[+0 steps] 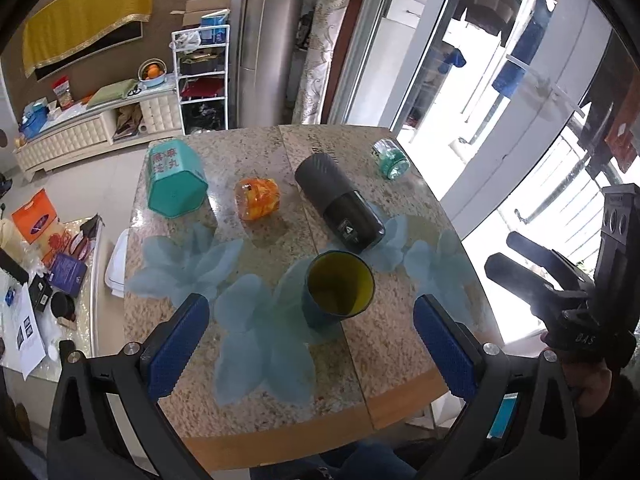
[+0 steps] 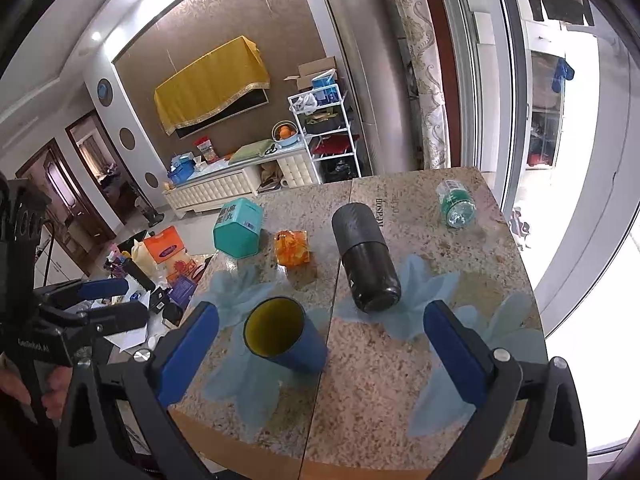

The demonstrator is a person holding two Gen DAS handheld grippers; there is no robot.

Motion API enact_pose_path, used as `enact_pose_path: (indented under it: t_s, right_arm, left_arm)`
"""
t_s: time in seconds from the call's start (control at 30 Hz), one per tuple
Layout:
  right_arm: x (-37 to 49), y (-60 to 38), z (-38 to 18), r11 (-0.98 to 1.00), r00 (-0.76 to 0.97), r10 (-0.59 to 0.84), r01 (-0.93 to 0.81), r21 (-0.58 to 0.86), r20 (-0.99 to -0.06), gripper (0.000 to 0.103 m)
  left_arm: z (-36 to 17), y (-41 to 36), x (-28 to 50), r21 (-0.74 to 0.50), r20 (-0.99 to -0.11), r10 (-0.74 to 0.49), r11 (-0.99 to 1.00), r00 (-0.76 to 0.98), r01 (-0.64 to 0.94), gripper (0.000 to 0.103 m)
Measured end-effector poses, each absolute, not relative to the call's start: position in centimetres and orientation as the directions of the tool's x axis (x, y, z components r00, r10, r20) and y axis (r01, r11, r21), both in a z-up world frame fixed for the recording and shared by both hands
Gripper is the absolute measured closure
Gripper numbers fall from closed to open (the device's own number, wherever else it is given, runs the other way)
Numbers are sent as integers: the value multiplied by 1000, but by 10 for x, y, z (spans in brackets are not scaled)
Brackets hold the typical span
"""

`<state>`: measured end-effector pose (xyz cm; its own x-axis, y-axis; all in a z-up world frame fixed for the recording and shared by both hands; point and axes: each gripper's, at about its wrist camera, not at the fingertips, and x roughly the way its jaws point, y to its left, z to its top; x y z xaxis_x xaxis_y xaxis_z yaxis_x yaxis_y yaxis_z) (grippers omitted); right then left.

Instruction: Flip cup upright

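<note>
The cup (image 1: 339, 286) is seen standing on the table (image 1: 260, 408) with its mouth up. It is blue on the outside and yellow-green on the inside. In the right wrist view the same cup (image 2: 280, 334) is seen near the front of the table (image 2: 380, 420), on the left half, on top of a pale blue flower print.

The left gripper (image 1: 312, 346) is held wide apart — nothing is grasped by it. The cup is seen between its two blue fingers (image 1: 178, 344), a little past the tips, and it is not touched by them. The right gripper (image 2: 320, 354) is spread wide too, and nothing is held in it. The cup is found near its left finger (image 2: 188, 354) but apart from it.

Behind the cup a black bottle (image 1: 340, 202) is laid on its side. To the left of the bottle an orange jar (image 1: 258, 199) is placed, and further left a teal box (image 1: 176, 180) with six sides is tipped over. At the far right corner a small clear bottle (image 1: 391, 159) with a green label is laid down — it is well apart from the cup.

A white shelf rack (image 1: 202, 76) is seen past the table, against the wall.
</note>
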<state>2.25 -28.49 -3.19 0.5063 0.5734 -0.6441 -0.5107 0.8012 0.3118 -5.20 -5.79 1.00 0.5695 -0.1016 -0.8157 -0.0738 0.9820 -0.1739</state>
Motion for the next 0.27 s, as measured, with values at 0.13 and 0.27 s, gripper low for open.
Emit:
enact_pose_path:
  t_s: [0.13,0.27]
  right_arm:
    - [21,-285,-32,801,509,577,-507,319,-638,0]
    - [23,-285,-32,801,510,579,-501,327,-636,0]
  left_arm:
    - [14,-58,-54,-174,-804,-106,983,584,-60,0]
    - [21,-58,-57,-165,-779,-99,985,619,-50,0]
